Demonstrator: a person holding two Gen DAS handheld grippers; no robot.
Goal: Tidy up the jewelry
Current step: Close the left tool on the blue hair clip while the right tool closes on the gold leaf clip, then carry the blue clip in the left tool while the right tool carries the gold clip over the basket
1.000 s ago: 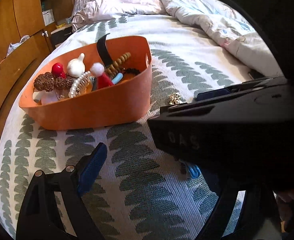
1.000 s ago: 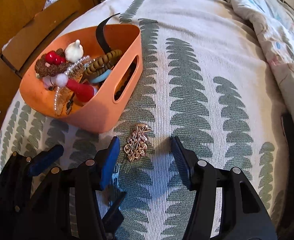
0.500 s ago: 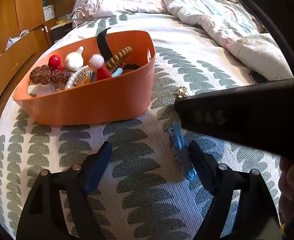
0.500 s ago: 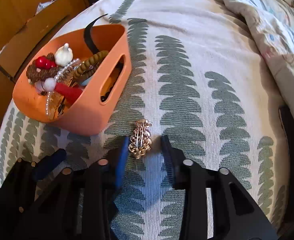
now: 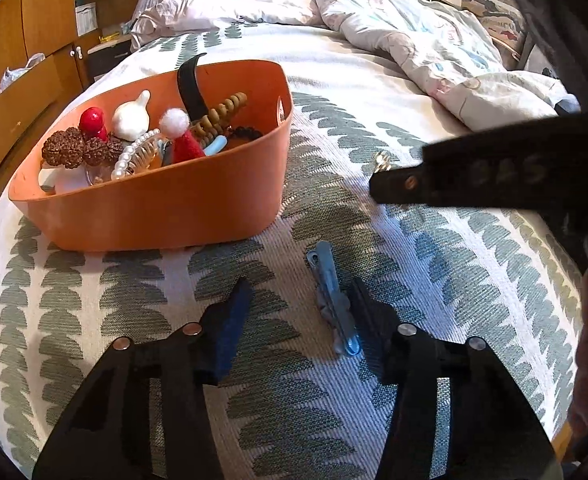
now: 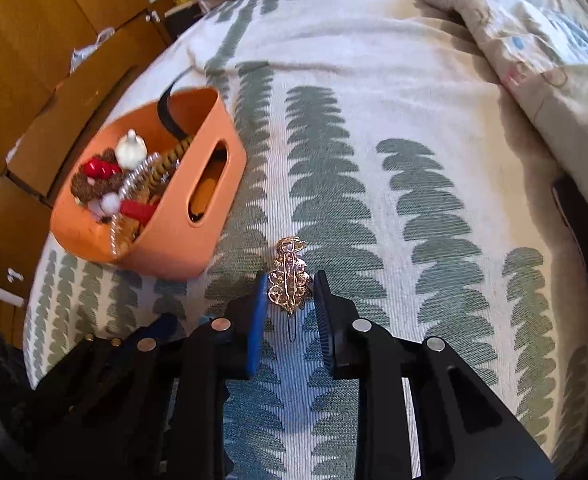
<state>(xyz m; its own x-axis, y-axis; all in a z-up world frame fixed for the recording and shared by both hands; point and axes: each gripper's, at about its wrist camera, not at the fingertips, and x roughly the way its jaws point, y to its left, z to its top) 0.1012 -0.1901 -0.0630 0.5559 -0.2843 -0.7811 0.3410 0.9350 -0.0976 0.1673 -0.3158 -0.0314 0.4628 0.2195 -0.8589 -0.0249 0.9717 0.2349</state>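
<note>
A wide bed covered by a cream bedspread with rows of grey-green leaf shapes fills both views, and a crumpled pale printed quilt is heaped at its far right. Wooden cabinets are seen along the left edge of the bed. On the left part of the bedspread an orange plastic basket with a slot handle is set, already loaded with hair accessories and beads: a black curved headband, a red ball, a white bulb-shaped piece, brown beads, a pearl-trimmed clip and a coiled tan hair tie.

In the left wrist view, the left gripper is held low over the bedspread near the basket's right corner. Its jaws are closing around a slim blue-grey metal hair clip, which lies flat on the fabric just beside the right finger and apart from the blue-padded left finger.

In the right wrist view, the right gripper is closing on a gold filigree leaf-shaped hair clip, which is positioned between the two pads, to the right of the basket; whether the pads press on it cannot be told.
</note>
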